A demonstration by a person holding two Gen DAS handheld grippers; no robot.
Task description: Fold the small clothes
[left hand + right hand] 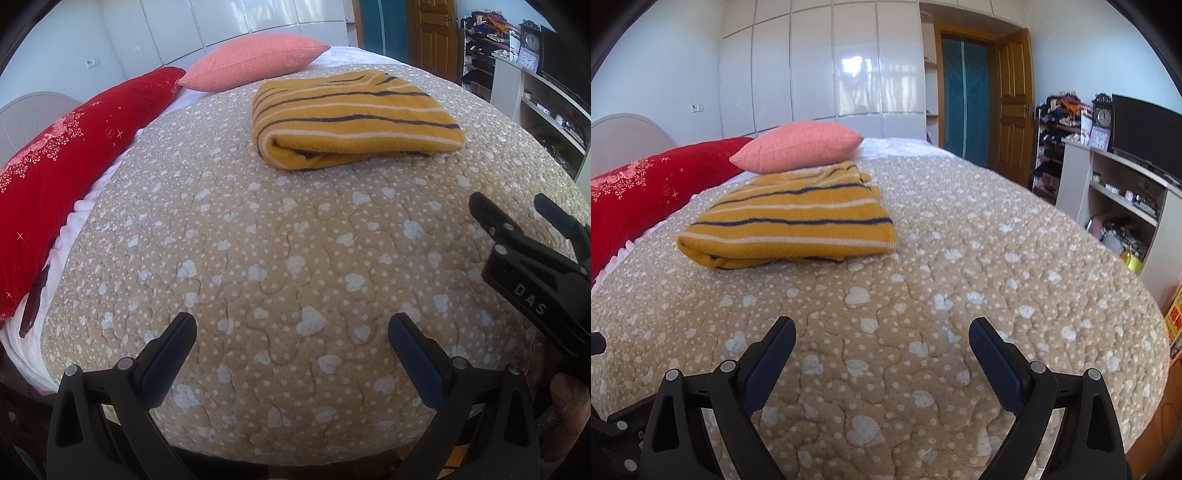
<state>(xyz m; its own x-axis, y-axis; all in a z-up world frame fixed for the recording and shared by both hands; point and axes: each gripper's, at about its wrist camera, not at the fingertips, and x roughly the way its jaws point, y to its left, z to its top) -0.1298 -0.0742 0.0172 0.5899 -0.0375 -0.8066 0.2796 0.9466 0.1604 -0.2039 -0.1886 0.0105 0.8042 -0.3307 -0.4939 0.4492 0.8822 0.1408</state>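
- Left gripper [291, 328]: jaws spread wide and empty, poised over bare quilt [258, 258]; nothing lies between them.
- Right gripper [882, 332]: jaws likewise released and empty, just beside the left gripper.
- Striped sweater [351, 118]: ahead of both pairs of jaws and well apart from them, resting on the bed as a compact folded bundle, rounded fold edge nearest the jaws.
- Pink pillow [798, 146] and red pillow [646, 184]: beyond the sweater and left of it.
- Progress, as judged: this garment appears fully folded; no unfolded clothing is in view, so little or nothing seems left.
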